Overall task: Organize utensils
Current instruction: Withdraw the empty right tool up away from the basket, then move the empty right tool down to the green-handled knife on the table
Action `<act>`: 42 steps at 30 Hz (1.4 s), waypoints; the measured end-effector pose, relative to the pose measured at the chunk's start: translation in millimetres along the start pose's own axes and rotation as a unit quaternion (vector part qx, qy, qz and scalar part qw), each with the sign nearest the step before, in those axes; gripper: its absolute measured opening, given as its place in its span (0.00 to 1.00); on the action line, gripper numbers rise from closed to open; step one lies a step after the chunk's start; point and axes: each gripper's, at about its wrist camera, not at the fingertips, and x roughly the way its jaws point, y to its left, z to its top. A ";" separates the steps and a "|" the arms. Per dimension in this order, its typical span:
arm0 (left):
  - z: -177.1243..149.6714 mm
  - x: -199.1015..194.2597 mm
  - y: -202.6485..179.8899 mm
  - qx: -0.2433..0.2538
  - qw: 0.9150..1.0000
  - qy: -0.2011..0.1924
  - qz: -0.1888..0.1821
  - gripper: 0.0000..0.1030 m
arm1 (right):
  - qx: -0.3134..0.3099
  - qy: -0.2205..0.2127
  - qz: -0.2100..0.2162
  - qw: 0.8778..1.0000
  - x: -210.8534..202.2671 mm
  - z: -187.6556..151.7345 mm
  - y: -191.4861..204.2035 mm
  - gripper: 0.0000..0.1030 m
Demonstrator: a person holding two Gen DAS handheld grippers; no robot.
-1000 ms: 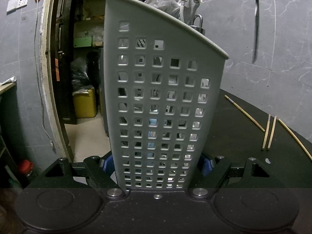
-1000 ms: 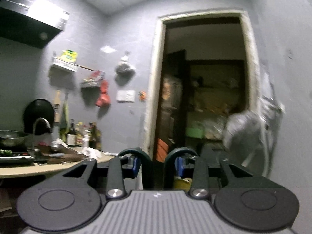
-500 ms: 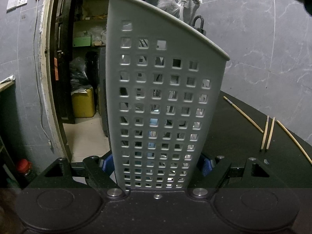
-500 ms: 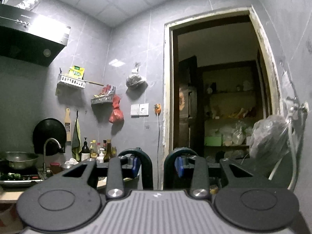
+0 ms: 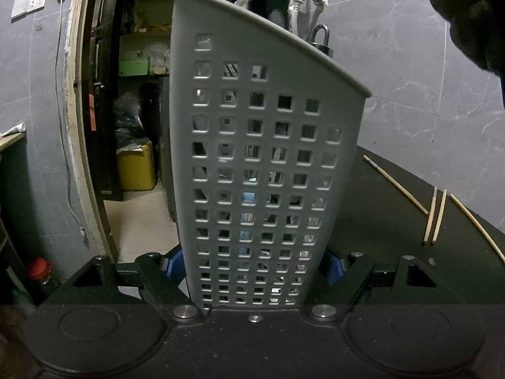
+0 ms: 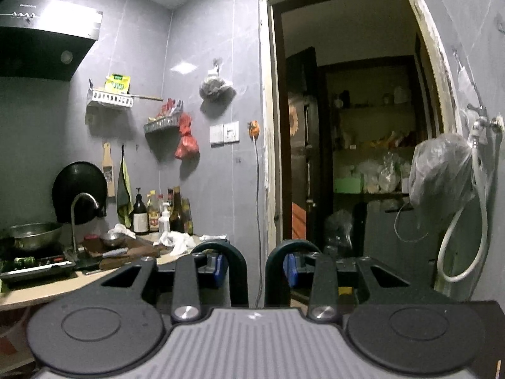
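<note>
Right now your left gripper [image 5: 254, 265] pinches the grey perforated utensil holder [image 5: 262, 164] at its base, and it stands upright over the near edge of the dark table [image 5: 378, 214], blocking most of your view ahead. Beyond it four chopsticks [image 5: 434, 218] lie loose on the table to the right, with a dark blurred shape [image 5: 470, 15] hanging above them. Your right gripper [image 6: 256, 268] is empty, its fingers slightly apart, facing the doorway [image 6: 347, 145] and the cluttered counter [image 6: 47, 287].
</note>
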 end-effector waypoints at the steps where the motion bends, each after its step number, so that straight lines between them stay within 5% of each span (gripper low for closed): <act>1: 0.0 0.1 -0.4 0.000 1.000 0.000 0.000 0.80 | 0.002 0.002 0.001 1.000 0.1 -1.6 -1.3 0.40; 16: -0.2 -0.9 -3.4 0.001 1.000 0.000 0.002 0.80 | -0.003 -0.024 0.017 1.000 -7.9 6.2 8.3 0.40; 26: -0.1 -1.0 -2.0 -0.002 1.000 -0.001 -0.001 0.80 | 0.022 0.110 0.018 0.994 0.6 -12.8 -8.5 0.42; 29: -0.3 -0.8 -2.0 0.001 1.000 0.000 0.002 0.80 | 0.023 0.162 0.014 0.986 -5.6 -24.1 -12.9 0.68; 30: -0.3 -0.8 -2.2 0.001 1.000 0.000 0.003 0.80 | 0.017 0.168 0.005 0.986 -9.0 -27.2 -11.9 0.87; 31: -0.4 -0.5 -2.5 0.001 1.000 0.000 0.004 0.80 | 0.004 0.171 -0.007 0.985 -13.5 -29.8 -9.9 0.95; 36: 0.2 -0.2 -5.1 0.002 1.000 0.001 0.007 0.80 | -0.018 0.156 -0.016 0.987 -42.6 -39.7 -2.8 0.96; 42: 0.6 -1.0 -5.3 0.002 1.000 0.002 0.007 0.80 | 0.040 0.092 -0.042 0.994 -90.5 -79.6 -17.2 1.00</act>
